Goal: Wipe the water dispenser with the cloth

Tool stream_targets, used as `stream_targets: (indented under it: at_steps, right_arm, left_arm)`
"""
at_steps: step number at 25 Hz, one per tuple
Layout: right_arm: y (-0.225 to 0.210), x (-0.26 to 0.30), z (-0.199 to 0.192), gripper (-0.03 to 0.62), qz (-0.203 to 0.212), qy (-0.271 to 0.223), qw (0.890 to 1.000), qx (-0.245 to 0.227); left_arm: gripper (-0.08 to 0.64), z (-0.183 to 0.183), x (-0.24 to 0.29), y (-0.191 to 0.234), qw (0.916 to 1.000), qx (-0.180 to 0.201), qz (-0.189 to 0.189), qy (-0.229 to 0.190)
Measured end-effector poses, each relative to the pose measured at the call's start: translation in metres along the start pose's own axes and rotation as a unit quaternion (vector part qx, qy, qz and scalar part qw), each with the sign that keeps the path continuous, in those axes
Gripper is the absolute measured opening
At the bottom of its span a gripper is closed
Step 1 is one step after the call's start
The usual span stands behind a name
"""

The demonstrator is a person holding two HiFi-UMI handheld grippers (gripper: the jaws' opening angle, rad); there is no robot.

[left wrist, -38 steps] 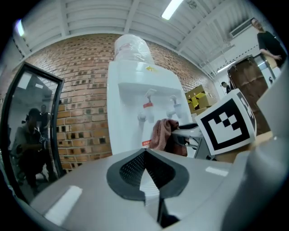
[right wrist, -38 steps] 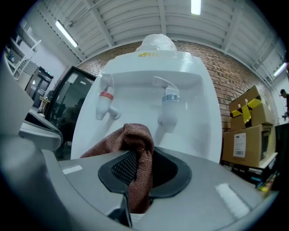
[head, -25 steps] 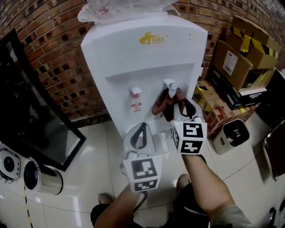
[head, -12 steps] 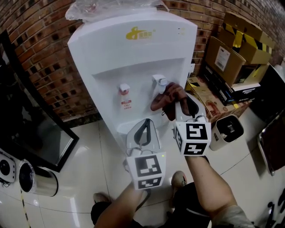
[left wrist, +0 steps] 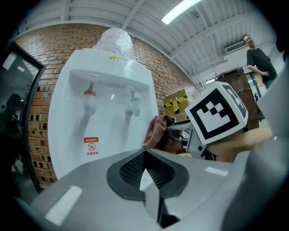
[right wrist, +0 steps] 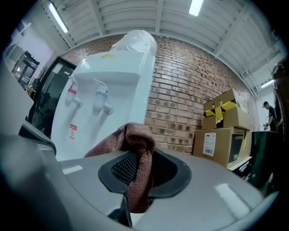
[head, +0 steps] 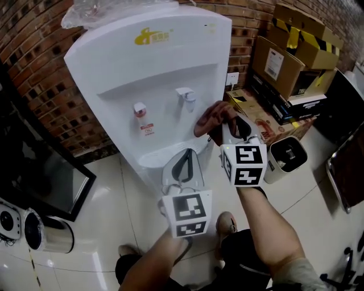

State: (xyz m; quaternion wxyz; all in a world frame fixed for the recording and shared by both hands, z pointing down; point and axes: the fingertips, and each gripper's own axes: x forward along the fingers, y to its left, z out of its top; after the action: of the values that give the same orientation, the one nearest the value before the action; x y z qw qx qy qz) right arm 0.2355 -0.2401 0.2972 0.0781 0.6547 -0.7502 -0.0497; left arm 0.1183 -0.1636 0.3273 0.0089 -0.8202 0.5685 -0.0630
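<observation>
The white water dispenser [head: 153, 74] stands against the brick wall, with a red tap [head: 140, 109] and a white tap [head: 186, 96] in its recess. My right gripper [head: 228, 120] is shut on a brown cloth [head: 211, 116], which it holds just right of the white tap, by the dispenser's right edge. In the right gripper view the cloth [right wrist: 135, 144] hangs bunched between the jaws, with the dispenser [right wrist: 117, 81] ahead on the left. My left gripper [head: 183, 158] is shut and empty, low in front of the drip tray. It also sees the cloth [left wrist: 158, 133].
A clear plastic bag [head: 96, 11] covers the dispenser's top. Cardboard boxes [head: 296, 57] are stacked at the right, with a small white bin [head: 284, 156] on the floor before them. A black-framed panel [head: 34, 165] and a steel cylinder [head: 54, 236] stand at the left.
Both grippers have moved to the right across the dispenser's front. The cloth has left the white tap and is now beside the dispenser's right edge.
</observation>
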Motion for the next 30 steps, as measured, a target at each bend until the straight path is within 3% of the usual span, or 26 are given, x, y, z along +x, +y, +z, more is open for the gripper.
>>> stream_targets:
  at_steps: [8, 21, 25, 30]
  right_arm:
    - [0.034, -0.031, 0.017, 0.091, 0.052, -0.027, 0.998, 0.006]
    - [0.234, -0.039, 0.038, 0.091, 0.215, -0.056, 0.975, -0.021]
    - [0.271, -0.024, 0.028, 0.091, 0.228, -0.049, 0.972, -0.016]
    - [0.284, -0.012, 0.023, 0.1, 0.22, -0.056, 0.974, -0.01]
  left_arm:
    - [0.0, 0.009, -0.026, 0.042, 0.9991, 0.018, 0.038, -0.003]
    - [0.0, 0.008, -0.113, 0.182, 0.9838, 0.018, 0.178, 0.008]
    - [0.0, 0.0, -0.132, 0.208, 0.9797, 0.01, 0.2, 0.016]
    - [0.0, -0.005, -0.147, 0.228, 0.9749, 0.011, 0.221, 0.025]
